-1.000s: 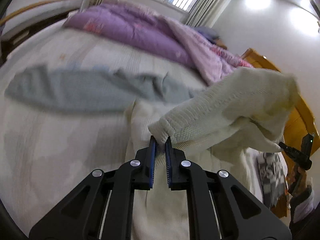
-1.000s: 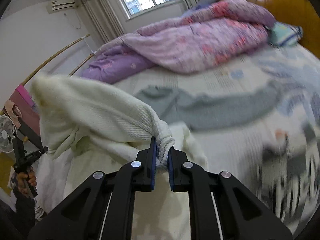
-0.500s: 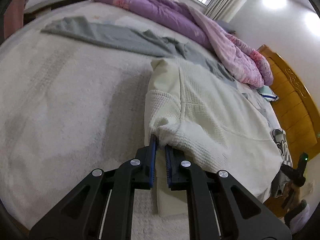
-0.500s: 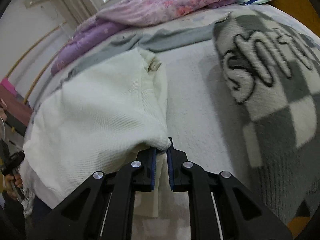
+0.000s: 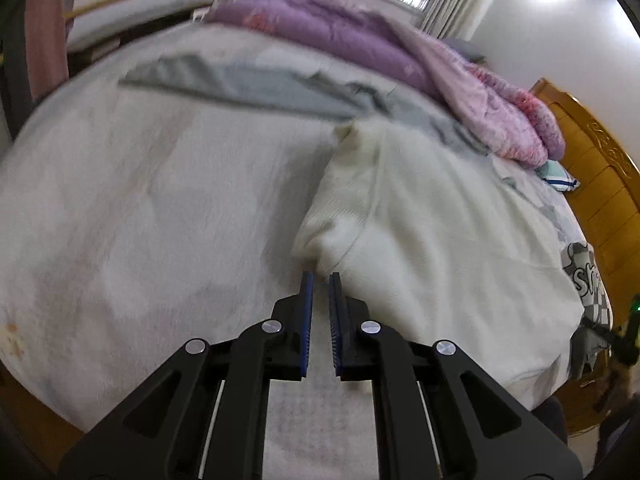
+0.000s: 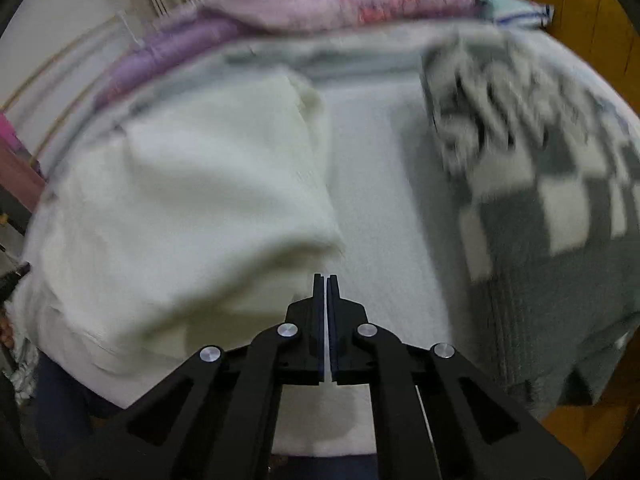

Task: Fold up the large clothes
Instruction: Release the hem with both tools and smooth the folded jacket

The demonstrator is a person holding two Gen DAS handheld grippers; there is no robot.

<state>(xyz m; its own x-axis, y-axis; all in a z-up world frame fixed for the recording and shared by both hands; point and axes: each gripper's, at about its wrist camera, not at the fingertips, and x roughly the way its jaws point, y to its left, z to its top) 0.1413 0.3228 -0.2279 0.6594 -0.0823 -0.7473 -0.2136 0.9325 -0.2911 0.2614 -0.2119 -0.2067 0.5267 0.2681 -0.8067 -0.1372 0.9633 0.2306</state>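
Note:
A cream knit sweater lies folded on the pale bed sheet. My left gripper sits low over the bed with a narrow gap between its blue pads, and the sweater's near left corner meets its tips and looks pinched there. In the right wrist view the sweater fills the left half. Its near right corner lies just up and left of my right gripper. That gripper's jaws are closing, almost touching, with nothing between them.
A grey garment lies spread behind the sweater. A grey and white checked knit covers the bed to the right. A purple and pink quilt is heaped at the far side. A wooden headboard stands to the right.
Both grippers came down and brought the lifted sweater onto the bed, where it now lies folded. The right gripper has come off its corner and its jaws have closed.

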